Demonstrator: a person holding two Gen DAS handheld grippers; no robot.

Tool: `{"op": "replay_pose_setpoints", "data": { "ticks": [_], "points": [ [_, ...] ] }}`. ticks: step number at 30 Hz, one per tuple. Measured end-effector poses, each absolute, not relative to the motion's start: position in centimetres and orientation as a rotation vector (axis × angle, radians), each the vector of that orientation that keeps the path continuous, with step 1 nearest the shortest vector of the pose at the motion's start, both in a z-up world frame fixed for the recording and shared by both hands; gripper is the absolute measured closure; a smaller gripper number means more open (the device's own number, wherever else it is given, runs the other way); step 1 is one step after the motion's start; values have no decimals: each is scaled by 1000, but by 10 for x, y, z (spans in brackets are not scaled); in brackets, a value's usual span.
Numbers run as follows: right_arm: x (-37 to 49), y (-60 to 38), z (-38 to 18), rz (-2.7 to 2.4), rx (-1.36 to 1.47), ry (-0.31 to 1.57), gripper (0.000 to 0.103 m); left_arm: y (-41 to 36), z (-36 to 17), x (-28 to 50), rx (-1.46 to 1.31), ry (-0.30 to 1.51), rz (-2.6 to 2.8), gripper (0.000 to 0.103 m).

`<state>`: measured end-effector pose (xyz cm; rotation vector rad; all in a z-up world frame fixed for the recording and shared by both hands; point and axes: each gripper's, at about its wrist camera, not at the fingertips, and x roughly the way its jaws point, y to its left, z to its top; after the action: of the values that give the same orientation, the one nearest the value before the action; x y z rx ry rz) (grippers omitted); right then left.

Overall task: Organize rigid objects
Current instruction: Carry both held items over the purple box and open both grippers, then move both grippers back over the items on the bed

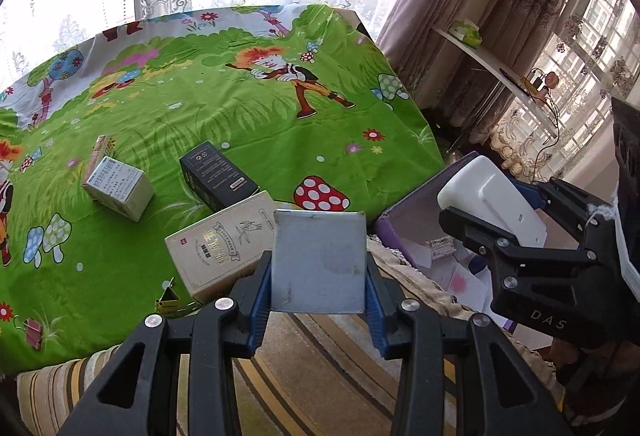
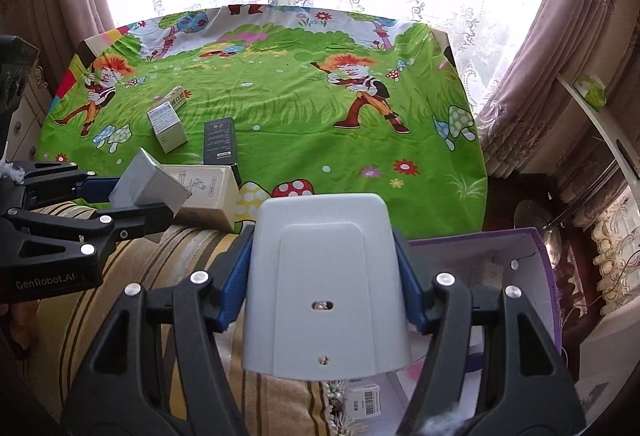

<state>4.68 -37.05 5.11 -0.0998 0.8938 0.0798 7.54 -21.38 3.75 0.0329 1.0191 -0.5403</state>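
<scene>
My left gripper is shut on a small grey box, held above the near table edge; it also shows in the right wrist view. My right gripper is shut on a white plastic device, held over the near corner of an open purple box; the device also shows in the left wrist view. On the green cartoon cloth lie a beige box, a black box, a white carton and a slim orange-white carton.
The purple box stands at the table's right, with papers and small items inside. Binder clips lie at the cloth's near left edge. A striped cushion lies below both grippers. Curtains and a shelf stand to the right.
</scene>
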Motion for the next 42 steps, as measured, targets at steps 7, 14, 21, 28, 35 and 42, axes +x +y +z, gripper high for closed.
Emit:
{"op": "replay_pose_setpoints", "data": {
  "ticks": [7, 14, 21, 28, 35, 42],
  "points": [
    [28, -424, 41, -35, -29, 922, 36, -257, 38, 58, 85, 1033, -636, 61],
    [14, -470, 40, -140, 49, 925, 36, -295, 34, 41, 119, 1055, -754, 61],
    [7, -496, 45, -214, 112, 909, 36, -319, 33, 30, 115, 1067, -875, 49],
    [7, -503, 44, -240, 149, 896, 35, -316, 34, 29, 98, 1067, -873, 40],
    [7, -506, 44, -251, 168, 897, 18, -312, 34, 31, 84, 1064, -866, 40],
    [11, -490, 45, -194, 158, 903, 18, -292, 38, 39, 49, 1057, -815, 40]
  ]
}}
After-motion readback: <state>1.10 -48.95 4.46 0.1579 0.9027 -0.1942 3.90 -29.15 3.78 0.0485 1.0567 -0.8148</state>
